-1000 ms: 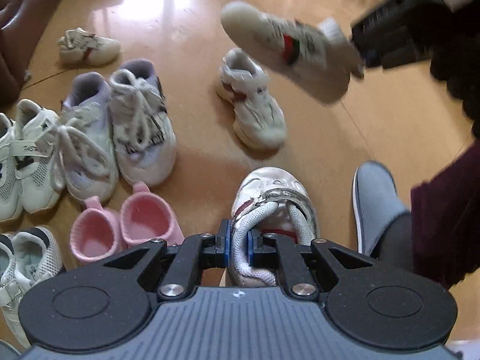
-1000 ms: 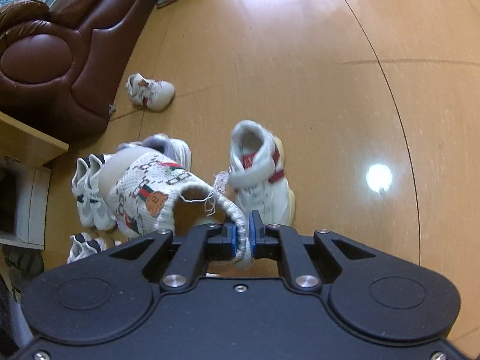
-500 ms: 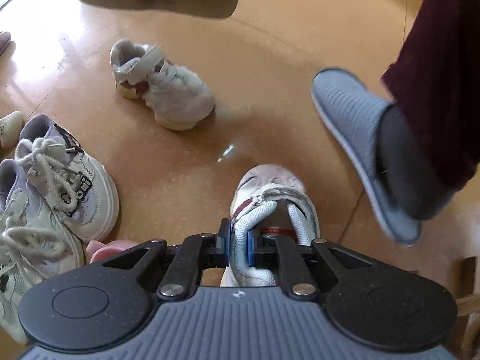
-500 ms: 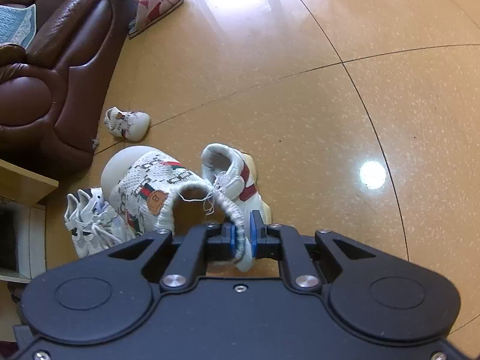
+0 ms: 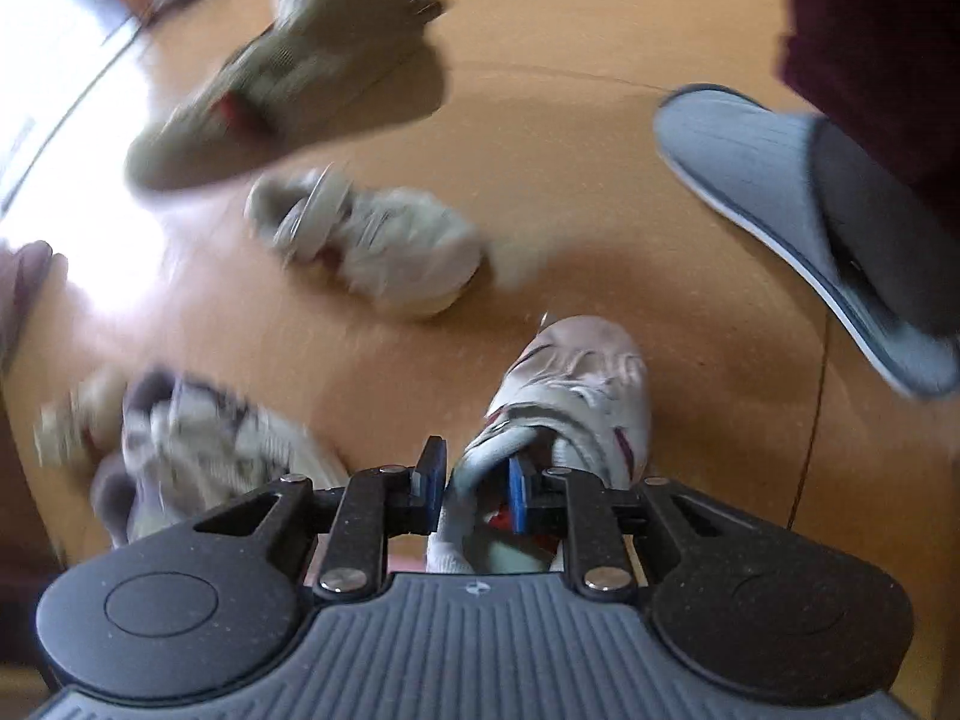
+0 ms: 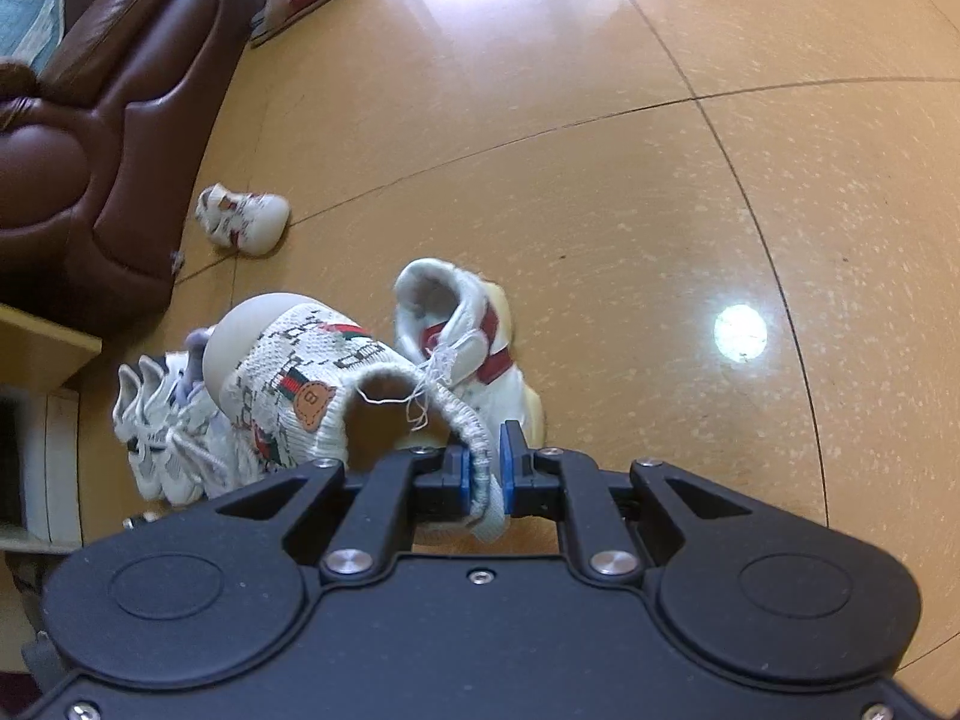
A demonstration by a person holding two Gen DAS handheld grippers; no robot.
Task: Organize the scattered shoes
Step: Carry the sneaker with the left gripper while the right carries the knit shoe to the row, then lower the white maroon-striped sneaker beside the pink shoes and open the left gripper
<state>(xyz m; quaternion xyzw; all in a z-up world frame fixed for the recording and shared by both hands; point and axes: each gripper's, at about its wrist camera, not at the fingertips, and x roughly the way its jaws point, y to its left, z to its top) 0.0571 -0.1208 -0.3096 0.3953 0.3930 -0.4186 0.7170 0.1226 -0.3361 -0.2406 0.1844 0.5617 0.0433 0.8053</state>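
A brown leather sofa (image 6: pixel 108 138) is filling the far left of the right wrist view, with a light blue cloth (image 6: pixel 27 24) lying on its seat. A pale wooden shelf unit (image 6: pixel 42 420) is standing at the near left edge, just below the sofa, on a glossy tan floor (image 6: pixel 600 180) that is catching bright glare. In the left wrist view, a person's dark red trouser leg (image 5: pixel 870 48) is hanging at the far right.

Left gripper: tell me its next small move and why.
Probably lift the left gripper straight clear. Its jaws have just been opening, and the strap sneaker between them looks set down beside its mate, no longer squeezed. The right gripper grips the knit shoe.
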